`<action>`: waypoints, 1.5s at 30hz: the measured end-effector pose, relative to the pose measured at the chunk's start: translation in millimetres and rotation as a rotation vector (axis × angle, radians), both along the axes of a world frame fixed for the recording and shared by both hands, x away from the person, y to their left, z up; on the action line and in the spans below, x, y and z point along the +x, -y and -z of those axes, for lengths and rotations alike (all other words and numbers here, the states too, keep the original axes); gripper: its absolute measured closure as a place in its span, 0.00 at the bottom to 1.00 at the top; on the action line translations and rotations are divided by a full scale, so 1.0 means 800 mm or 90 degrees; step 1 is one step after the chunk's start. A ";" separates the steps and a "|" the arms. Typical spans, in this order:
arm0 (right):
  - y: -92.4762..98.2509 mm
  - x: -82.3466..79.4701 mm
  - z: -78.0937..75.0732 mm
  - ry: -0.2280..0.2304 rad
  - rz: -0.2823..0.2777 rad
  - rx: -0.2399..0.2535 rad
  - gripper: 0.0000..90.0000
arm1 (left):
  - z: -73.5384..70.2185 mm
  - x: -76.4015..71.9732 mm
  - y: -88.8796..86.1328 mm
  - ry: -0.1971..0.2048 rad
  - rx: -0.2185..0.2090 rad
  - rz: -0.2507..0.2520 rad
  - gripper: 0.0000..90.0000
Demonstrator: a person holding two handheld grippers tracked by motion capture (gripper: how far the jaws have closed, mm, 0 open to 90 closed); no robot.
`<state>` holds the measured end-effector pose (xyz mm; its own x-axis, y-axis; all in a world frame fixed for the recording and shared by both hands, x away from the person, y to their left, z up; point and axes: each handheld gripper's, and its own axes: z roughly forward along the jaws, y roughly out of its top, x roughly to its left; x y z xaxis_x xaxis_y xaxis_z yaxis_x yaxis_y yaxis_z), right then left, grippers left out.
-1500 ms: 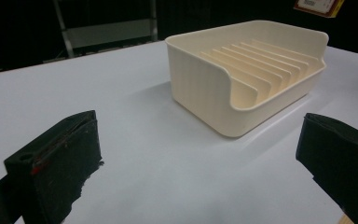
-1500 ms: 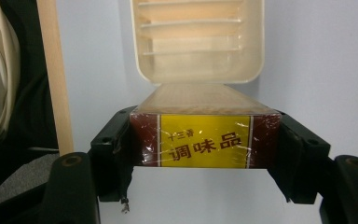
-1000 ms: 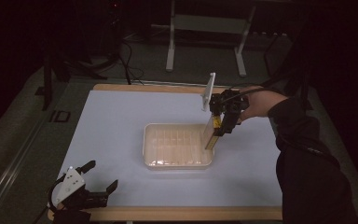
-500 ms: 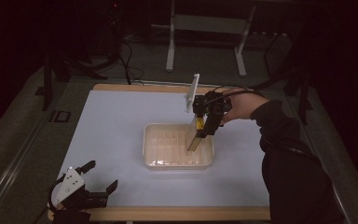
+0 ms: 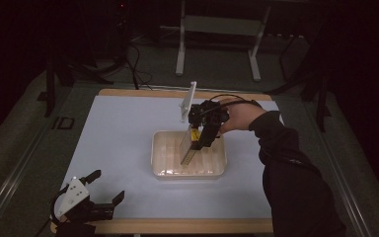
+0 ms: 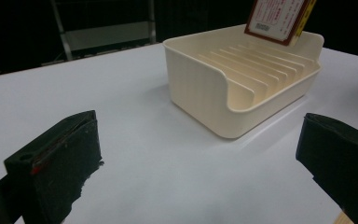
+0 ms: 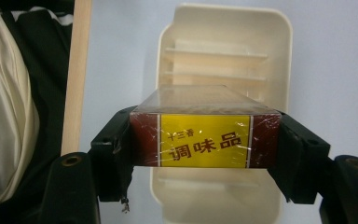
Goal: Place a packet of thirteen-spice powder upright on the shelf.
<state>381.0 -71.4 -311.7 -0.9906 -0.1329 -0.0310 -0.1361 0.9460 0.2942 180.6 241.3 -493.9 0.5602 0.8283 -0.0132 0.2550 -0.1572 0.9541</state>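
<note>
A cream plastic rack tray with ribbed slots stands mid-table. My right gripper is shut on a flat box with a yellow and dark-red label, wrapped in clear film; the box hangs upright over the tray's middle, its lower end down among the ribs. The right gripper view looks down along the box onto the tray. My left gripper lies on the table's near left corner, open with nothing between its jaws. In its own view the tray and the box's lower edge appear ahead.
The white table top has a wooden edge strip along the front. Metal stand legs and cables sit on the dark floor beyond the far edge. The person's dark sleeve reaches in from the right.
My right gripper has carried the box leftward and slightly down, from over the tray's right side to over its middle. The left gripper has stayed put.
</note>
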 end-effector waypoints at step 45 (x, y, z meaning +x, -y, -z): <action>-0.080 0.024 0.107 -0.024 0.018 0.111 0.35 | -0.001 -0.002 0.001 0.005 0.003 0.006 0.00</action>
<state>400.1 -7.3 -397.3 -0.9949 -0.1001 -0.0136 -0.0952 0.8832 0.4592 179.2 240.3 -492.9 0.5684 0.8228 -0.0050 0.2466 -0.1645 0.9551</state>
